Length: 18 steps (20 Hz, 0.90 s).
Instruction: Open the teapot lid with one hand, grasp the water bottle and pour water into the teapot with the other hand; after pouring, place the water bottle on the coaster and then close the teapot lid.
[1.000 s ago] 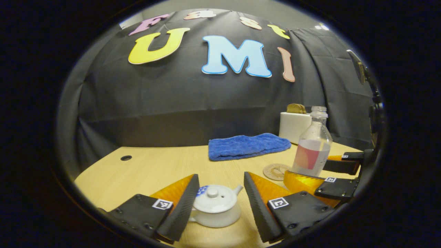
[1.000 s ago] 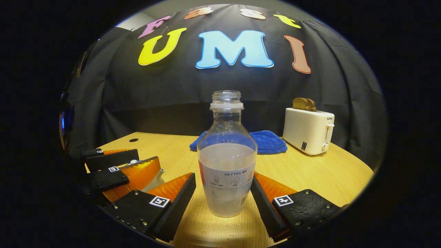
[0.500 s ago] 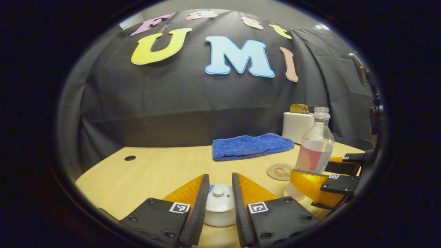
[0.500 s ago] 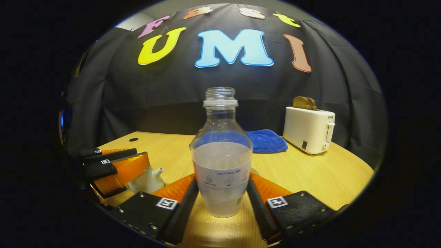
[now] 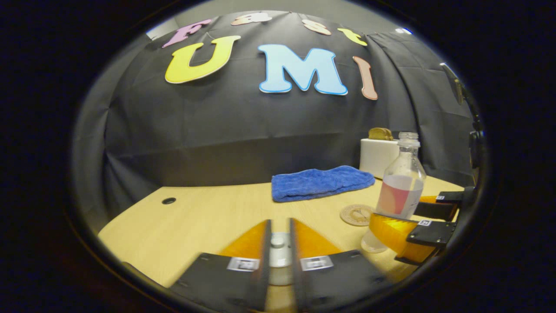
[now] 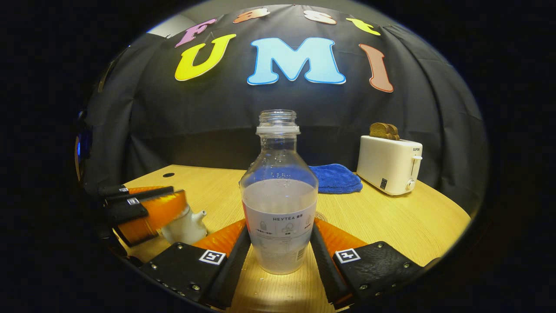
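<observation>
Since a second ago both grippers have narrowed: the left one from wide around the teapot to a tight pinch over its lid, the right one from open to pressed against the water bottle.

In the left gripper view, the left gripper [image 5: 278,256] is closed to a narrow gap, and the lid knob [image 5: 276,241] of the white teapot [image 5: 278,271] sits between its two fingers; the frame is blurred there, so firm contact cannot be confirmed. The teapot stands on the near part of the desk [image 5: 195,221]. To the right, the water bottle [image 5: 400,189] stands upright and uncapped, with the right gripper [image 5: 402,232] around its lower body. The round coaster [image 5: 356,214] lies just left of the bottle. A blue towel [image 5: 320,183] and a white toaster [image 5: 378,156] sit at the far side.

In the right gripper view, the right gripper [image 6: 280,250] has both fingers pressed on the sides of the water bottle [image 6: 279,200], which stands on the desk [image 6: 391,217], about half full. At the left, the left gripper [image 6: 143,208] is over the teapot [image 6: 184,226], whose spout points right. The towel [image 6: 336,178] and toaster [image 6: 388,163], with toast in it, are farther back.
</observation>
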Tool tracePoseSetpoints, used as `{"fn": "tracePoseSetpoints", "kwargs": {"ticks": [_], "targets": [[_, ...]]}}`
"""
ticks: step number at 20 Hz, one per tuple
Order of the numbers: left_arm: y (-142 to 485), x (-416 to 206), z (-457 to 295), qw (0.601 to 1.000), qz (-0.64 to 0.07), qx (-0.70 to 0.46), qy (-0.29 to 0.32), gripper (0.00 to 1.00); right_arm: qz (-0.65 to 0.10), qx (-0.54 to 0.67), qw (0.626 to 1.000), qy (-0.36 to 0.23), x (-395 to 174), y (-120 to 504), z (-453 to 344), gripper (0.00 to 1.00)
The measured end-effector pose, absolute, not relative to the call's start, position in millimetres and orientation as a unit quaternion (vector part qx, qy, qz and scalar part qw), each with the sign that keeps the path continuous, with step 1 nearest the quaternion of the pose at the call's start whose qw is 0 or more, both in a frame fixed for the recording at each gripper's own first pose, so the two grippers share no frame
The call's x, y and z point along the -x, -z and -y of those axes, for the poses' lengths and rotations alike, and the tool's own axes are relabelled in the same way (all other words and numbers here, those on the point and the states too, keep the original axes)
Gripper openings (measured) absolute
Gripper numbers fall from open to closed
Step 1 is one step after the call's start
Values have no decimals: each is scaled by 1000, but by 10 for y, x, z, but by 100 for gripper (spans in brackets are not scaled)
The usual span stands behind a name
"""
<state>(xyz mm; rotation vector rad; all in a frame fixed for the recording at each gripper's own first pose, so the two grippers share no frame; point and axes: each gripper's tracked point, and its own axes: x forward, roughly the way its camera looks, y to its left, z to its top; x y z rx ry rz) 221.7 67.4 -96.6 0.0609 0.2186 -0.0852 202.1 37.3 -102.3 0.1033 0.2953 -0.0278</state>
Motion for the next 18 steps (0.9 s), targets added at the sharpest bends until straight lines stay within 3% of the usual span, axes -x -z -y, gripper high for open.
{"fn": "tracePoseSetpoints", "kwargs": {"ticks": [1, 5, 6, 7, 8, 18], "targets": [[934, -2211, -686, 993, -107, -28, 44, 24, -147, -51, 988, 13, -2026, 1031, -378, 77], [934, -2207, -683, 994, -99, -13, 44, 24, -146, -50, 988, 13, -2020, 1030, -377, 77], [930, -2221, -676, 994, -98, -12, 46, 21, -146, -50, 988, 12, -2020, 1027, -375, 77], [930, -2222, -686, 994, -95, -9, 45, 24, -146, -50, 988, 12, -2021, 1027, -378, 77], [924, -2201, -694, 994, -95, -7, 45, 17, -147, -51, 988, 12, -2024, 1027, -374, 77], [514, -2061, -846, 999, -30, 13, 37, 14, -140, -7, 990, 18, -1968, 982, -365, 77]]}}
